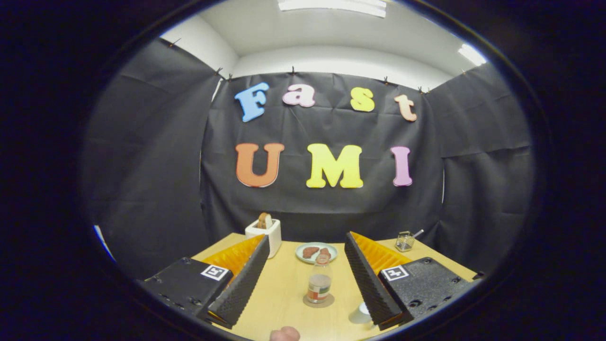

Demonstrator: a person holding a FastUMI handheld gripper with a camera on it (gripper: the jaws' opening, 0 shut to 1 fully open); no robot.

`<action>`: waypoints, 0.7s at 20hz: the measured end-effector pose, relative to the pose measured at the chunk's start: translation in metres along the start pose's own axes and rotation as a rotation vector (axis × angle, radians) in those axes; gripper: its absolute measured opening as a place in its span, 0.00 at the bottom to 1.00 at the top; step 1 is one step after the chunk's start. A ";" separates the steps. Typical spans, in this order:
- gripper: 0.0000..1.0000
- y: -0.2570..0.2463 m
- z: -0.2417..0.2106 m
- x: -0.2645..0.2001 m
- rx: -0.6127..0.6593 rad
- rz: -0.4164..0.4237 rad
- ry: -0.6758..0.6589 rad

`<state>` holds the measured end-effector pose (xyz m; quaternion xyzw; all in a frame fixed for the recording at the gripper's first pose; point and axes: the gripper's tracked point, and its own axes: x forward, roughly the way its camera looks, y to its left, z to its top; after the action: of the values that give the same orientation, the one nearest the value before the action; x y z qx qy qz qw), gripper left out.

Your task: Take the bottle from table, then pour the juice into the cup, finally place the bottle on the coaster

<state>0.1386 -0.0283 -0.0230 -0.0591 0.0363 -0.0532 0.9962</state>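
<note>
A clear bottle (319, 280) with a reddish cap and some orange juice in its lower part stands upright on a round brown coaster (318, 301) on the wooden table (284, 293). It sits between my two fingers and a little ahead of them, touching neither. My gripper (305, 279) is open, with a wide gap either side of the bottle. A pale cup (361, 313) stands just beside the inner edge of the right finger (371, 279), partly hidden by it.
Beyond the bottle lies a light plate (316, 252) with brown food pieces. A white toaster (263, 233) with a slice in it stands at the back left, a small wire basket (405, 240) at the back right. A rounded pinkish object (284, 334) shows at the near table edge.
</note>
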 end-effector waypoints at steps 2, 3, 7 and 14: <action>1.00 0.000 0.023 -0.018 0.018 0.014 -0.037; 1.00 0.000 0.034 -0.026 0.033 0.021 -0.054; 1.00 0.000 0.052 -0.058 0.049 0.034 -0.051; 1.00 -0.004 0.056 -0.116 0.075 0.014 -0.078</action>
<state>0.0274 -0.0126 0.0405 -0.0236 -0.0044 -0.0452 0.9987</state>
